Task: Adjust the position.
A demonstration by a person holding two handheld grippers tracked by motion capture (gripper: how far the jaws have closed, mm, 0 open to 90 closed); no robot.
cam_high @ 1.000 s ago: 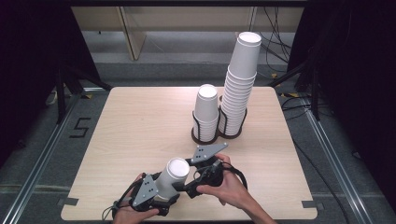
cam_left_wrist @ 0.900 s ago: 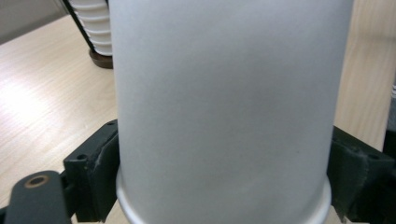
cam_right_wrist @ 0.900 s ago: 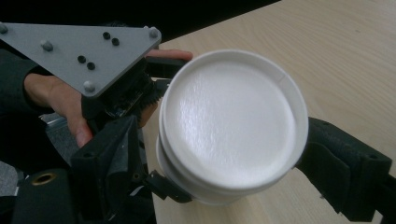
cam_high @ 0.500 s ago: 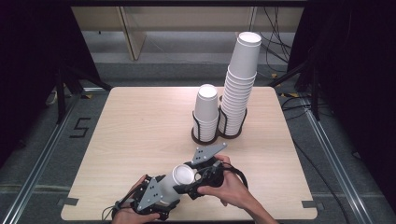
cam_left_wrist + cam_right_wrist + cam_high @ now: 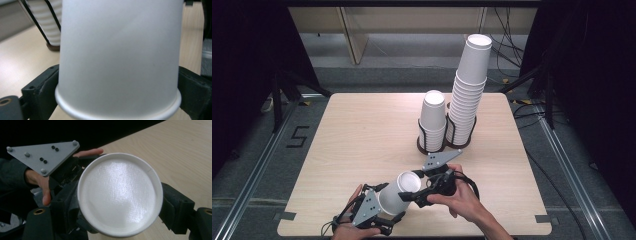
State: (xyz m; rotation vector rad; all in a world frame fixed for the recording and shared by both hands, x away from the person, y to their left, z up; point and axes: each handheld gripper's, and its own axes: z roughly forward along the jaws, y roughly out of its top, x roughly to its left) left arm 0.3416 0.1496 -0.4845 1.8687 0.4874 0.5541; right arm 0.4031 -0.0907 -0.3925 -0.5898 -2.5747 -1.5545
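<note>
A single white paper cup (image 5: 396, 196) lies tilted above the table's front edge, held between both grippers. My left gripper (image 5: 384, 209) is shut on it near the wide rim; in the left gripper view the cup wall (image 5: 120, 57) stands between the two black jaws of the left gripper (image 5: 117, 96). My right gripper (image 5: 416, 192) is shut on the narrow base end. The right gripper view looks straight at the cup's round base (image 5: 120, 195), with the jaws of the right gripper (image 5: 118, 207) touching either side.
A black wire holder (image 5: 432, 146) at the back right of the wooden table (image 5: 362, 130) carries a short cup stack (image 5: 433, 115) and a tall leaning cup stack (image 5: 469, 90). The left gripper's grey plate (image 5: 42, 155) and a hand (image 5: 42, 186) sit behind the cup.
The cup has tipped from nearly upright to tilted and sunk slightly toward the front edge. Both grippers stayed on it, the left one shifting right.
</note>
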